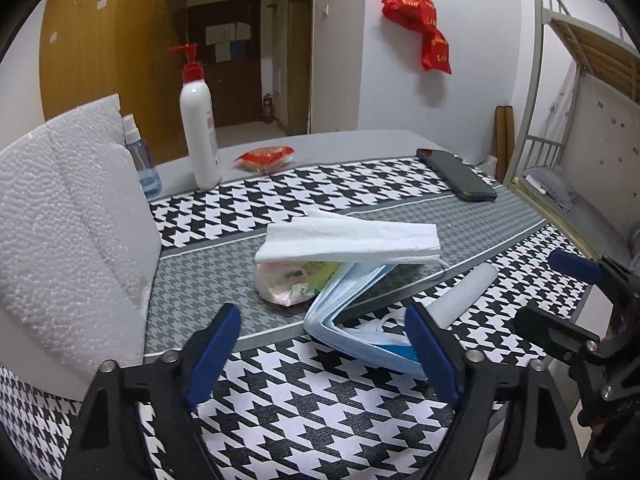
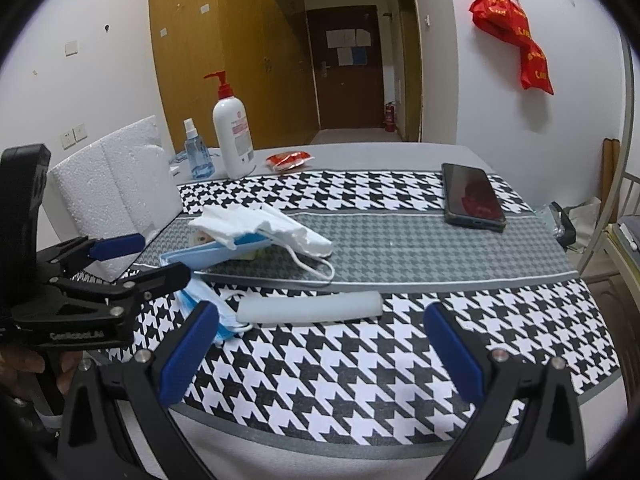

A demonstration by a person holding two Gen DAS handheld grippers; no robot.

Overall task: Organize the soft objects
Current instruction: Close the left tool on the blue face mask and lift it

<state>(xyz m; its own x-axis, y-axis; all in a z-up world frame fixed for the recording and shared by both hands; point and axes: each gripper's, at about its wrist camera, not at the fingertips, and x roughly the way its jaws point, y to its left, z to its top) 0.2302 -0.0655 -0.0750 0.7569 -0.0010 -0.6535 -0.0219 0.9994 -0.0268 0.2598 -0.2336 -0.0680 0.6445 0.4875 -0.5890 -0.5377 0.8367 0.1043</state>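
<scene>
A pile of soft things lies mid-table: a folded white foam sheet on top of blue face masks and a small plastic packet. A pale foam roll lies to the right of the masks. In the right wrist view the white sheet, the masks and the roll also show. My left gripper is open and empty just before the masks; it also shows in the right wrist view. My right gripper is open and empty, near the roll; it also shows in the left wrist view.
A large white foam block stands at the left. A pump bottle, a blue spray bottle and a red packet stand at the back. A phone lies at the right. The table has a houndstooth cloth.
</scene>
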